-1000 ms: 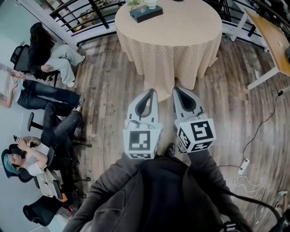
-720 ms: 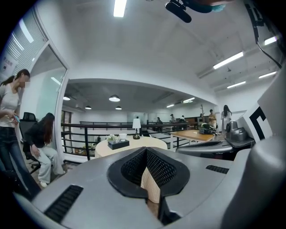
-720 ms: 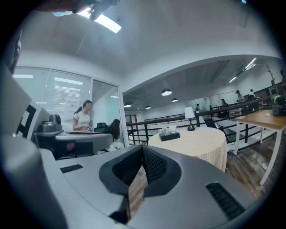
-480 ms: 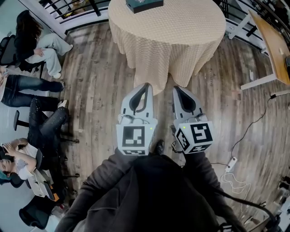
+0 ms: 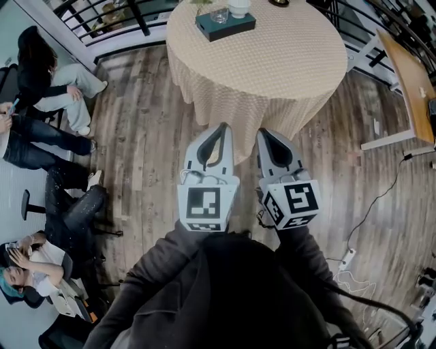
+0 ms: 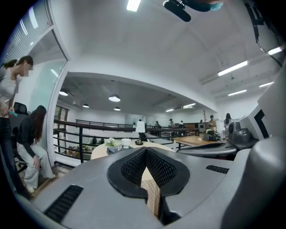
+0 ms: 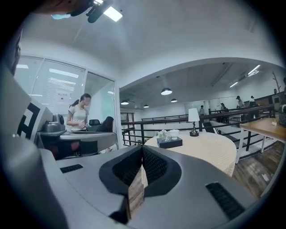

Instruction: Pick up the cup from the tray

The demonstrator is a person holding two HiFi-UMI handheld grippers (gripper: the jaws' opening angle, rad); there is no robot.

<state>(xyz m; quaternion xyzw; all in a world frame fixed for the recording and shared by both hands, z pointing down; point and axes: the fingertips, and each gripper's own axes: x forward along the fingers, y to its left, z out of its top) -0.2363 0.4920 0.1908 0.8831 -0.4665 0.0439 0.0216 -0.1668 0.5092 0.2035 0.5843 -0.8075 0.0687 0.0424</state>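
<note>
Head view, cup (image 5: 239,7) on dark tray (image 5: 231,28)

Head camera: it sits on your head and faces forward and steeply down. Your dark jacket (image 5: 231,293) fills the bottom edge, the left gripper (image 5: 219,129) and right gripper (image 5: 264,134) sit close at centre, and the round table (image 5: 272,61) lies farther off at the top. Left gripper camera: it rides low behind its jaws and faces level across the room, so you see the table small and distant just above the jaw tips. Right gripper camera: same low, level stance, with the table right of centre and somewhat larger. All three views share the table, the tray (image 7: 170,142) on it and the black railing (image 6: 89,127). Each gripper view catches the neighbouring gripper at its edge.
</note>
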